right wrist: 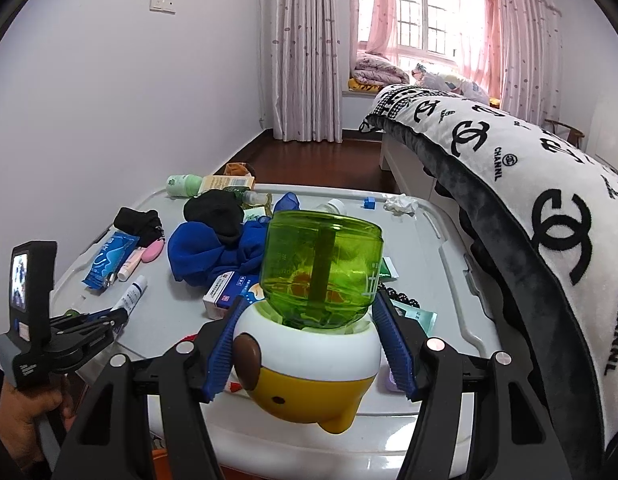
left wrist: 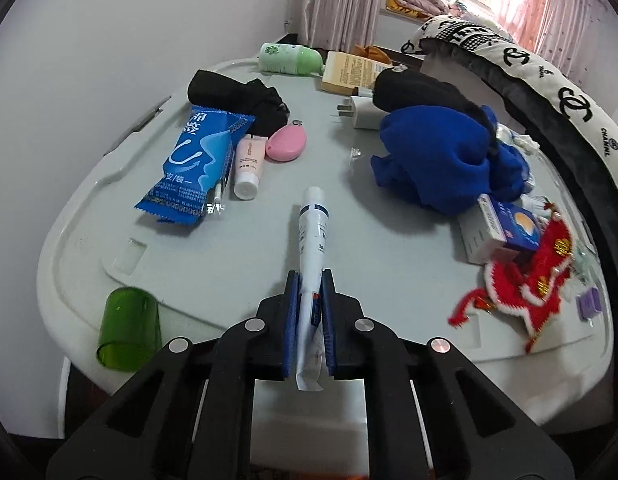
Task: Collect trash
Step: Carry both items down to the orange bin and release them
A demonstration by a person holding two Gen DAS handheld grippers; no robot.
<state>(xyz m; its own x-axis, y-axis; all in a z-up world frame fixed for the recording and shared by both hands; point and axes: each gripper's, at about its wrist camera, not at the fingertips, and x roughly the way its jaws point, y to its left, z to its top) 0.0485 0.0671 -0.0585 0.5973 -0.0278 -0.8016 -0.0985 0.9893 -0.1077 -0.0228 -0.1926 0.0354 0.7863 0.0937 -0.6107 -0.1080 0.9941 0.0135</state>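
Observation:
A white and blue tube lies lengthwise on the pale grey table top, its flat crimped end toward me. My left gripper is shut on that rear half, blue pads pressing both sides. The right wrist view shows the same tube at the left, in the left gripper, which a hand holds. My right gripper is shut on a small desktop bin with a white and yellow body and a clear green dome, held tilted above the table's near edge.
On the table lie a blue packet, a pink tube, a green cup, black socks, a blue cloth, medicine boxes, a red ornament and a crumpled tissue. A bed with a printed blanket borders the right side.

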